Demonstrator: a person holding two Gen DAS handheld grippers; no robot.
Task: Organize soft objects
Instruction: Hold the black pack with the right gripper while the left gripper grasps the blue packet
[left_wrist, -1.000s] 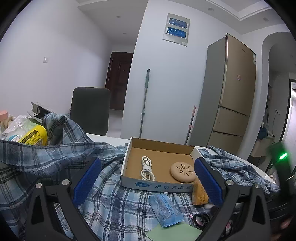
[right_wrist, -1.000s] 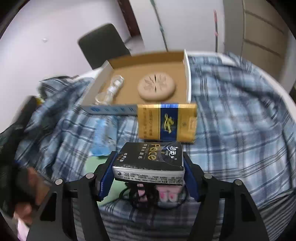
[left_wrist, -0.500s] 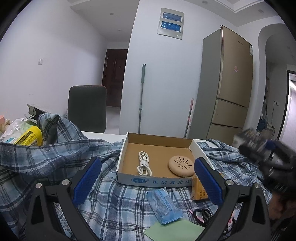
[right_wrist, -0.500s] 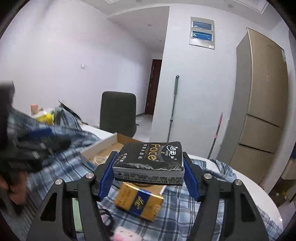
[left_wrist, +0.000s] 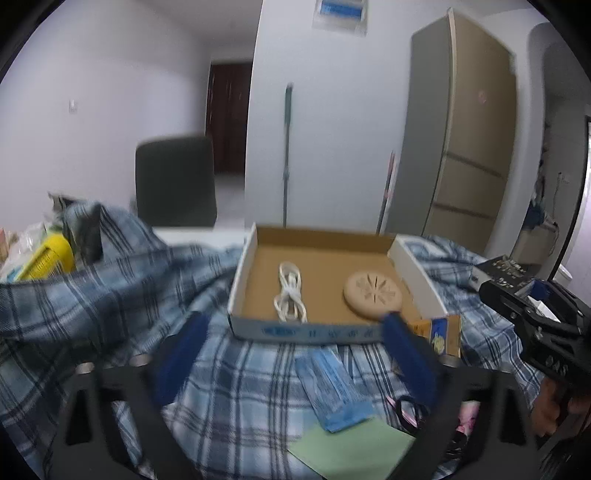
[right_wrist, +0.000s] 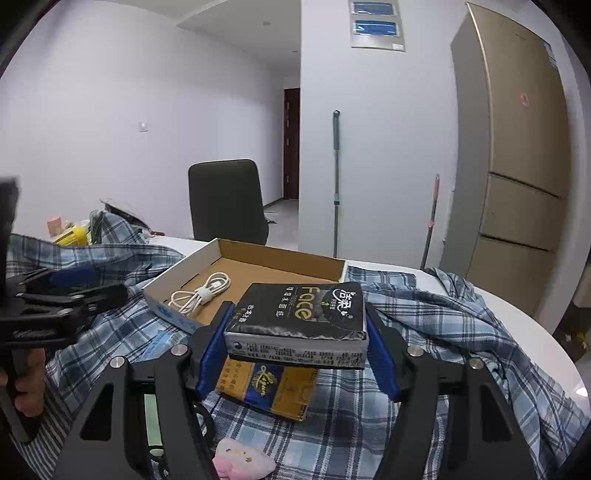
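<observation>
Right tongs (right_wrist: 295, 332) clamped on black tissue pack (right_wrist: 299, 314), pads (right_wrist: 212, 343) pressing both sides, held above yellow box (right_wrist: 273, 387) and plaid cloth (right_wrist: 443, 332), just in front of cardboard tray (right_wrist: 192, 321). Left tongs (left_wrist: 291, 354) spread wide, gripping nothing, low over cloth before tray.
</observation>
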